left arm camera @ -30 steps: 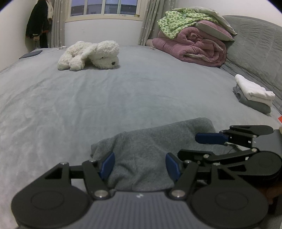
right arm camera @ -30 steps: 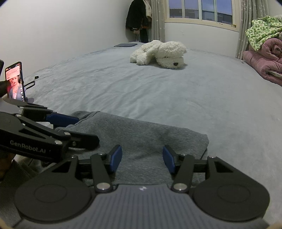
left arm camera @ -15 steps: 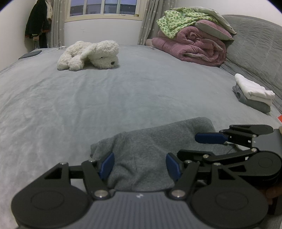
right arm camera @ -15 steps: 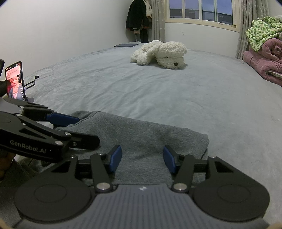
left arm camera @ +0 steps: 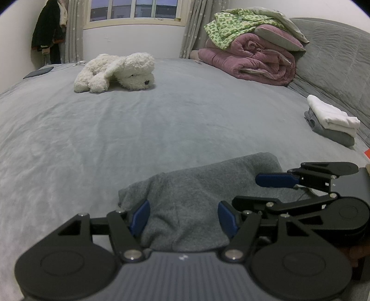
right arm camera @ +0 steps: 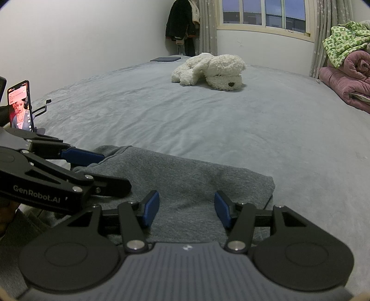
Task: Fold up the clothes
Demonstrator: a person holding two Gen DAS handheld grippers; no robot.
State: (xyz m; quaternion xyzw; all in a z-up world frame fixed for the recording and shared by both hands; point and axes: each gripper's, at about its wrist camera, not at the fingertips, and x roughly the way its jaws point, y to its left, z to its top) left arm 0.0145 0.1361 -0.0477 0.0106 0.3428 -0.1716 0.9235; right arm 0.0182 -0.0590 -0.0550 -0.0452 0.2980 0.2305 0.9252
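On the grey bed [left arm camera: 161, 129] right before us lies the folded grey garment [left arm camera: 192, 196]; soft, limp knit, we reckon; left gripper [left arm camera: 183, 216] and right gripper [right arm camera: 186, 209] both gape, empty; best pinch its near edge.

One grey garment [left arm camera: 196, 196], two grippers, one plush dog [left arm camera: 115, 74], two folded clothes [left arm camera: 330, 120], one phone [right arm camera: 20, 104]

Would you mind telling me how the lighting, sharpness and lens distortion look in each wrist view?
Left wrist view: dim, flat indoor light, dusk at the window; fisheye bows the bed, corners vignetted; left gripper near the lens looks soft. Right wrist view: same dull light, the phone screen the brightest spot; grey garment fairly sharp, right gripper slightly blurred.
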